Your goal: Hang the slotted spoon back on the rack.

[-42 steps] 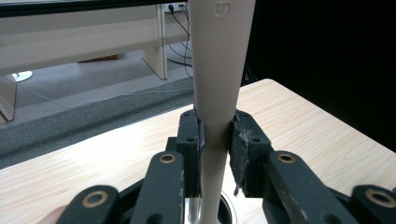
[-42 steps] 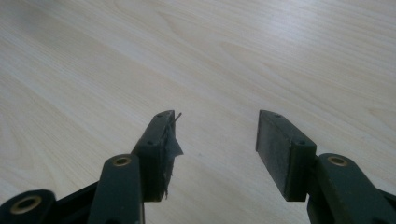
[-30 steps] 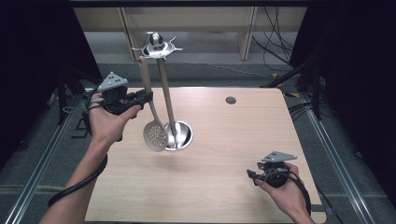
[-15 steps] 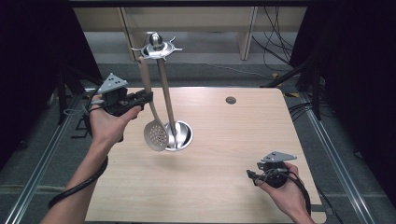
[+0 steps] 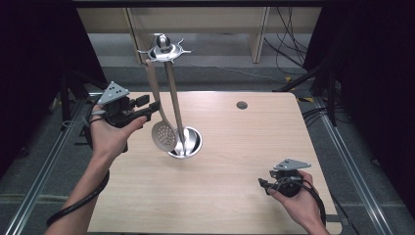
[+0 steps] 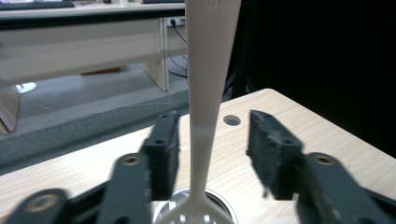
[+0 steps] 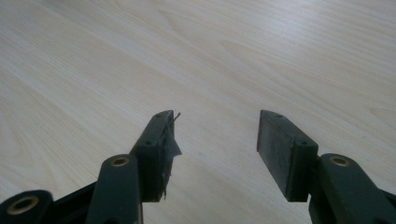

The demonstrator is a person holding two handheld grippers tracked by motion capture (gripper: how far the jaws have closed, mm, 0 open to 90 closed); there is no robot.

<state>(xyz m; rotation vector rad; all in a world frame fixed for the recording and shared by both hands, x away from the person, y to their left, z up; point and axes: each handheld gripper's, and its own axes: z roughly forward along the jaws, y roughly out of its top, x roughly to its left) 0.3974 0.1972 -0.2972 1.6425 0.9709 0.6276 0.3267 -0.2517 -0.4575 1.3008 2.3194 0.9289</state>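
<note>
The left gripper (image 5: 149,105) was held up at the left side of the table (image 5: 244,147). Its jaws had just been opening, and they stood apart with the handle of the white slotted spoon (image 5: 159,115) between them. In the left gripper view the pads (image 6: 275,151) did not press on the handle; there was a gap on each side.

The slotted spoon hung from the star-shaped top of a shiny metal rack (image 5: 165,48). Its long handle ran almost straight up and down, leaning a little. The thin end was up at the hook, and the round end with the holes pointed down. That round end (image 6: 196,217) hung just above the rack's round silver base (image 5: 188,142), near the middle of the table. The spoon was right beside the rack's tall pole.

There were some small raised marks at the top of the handle in the left gripper view, but they were too blurry to read.

The right gripper (image 5: 266,185) was low at the near right part of the table, well apart from the spoon. Its jaws were apart too, with just bare wood showing between them.

A small round hole (image 5: 242,105) sat near the far edge of the table.
</note>
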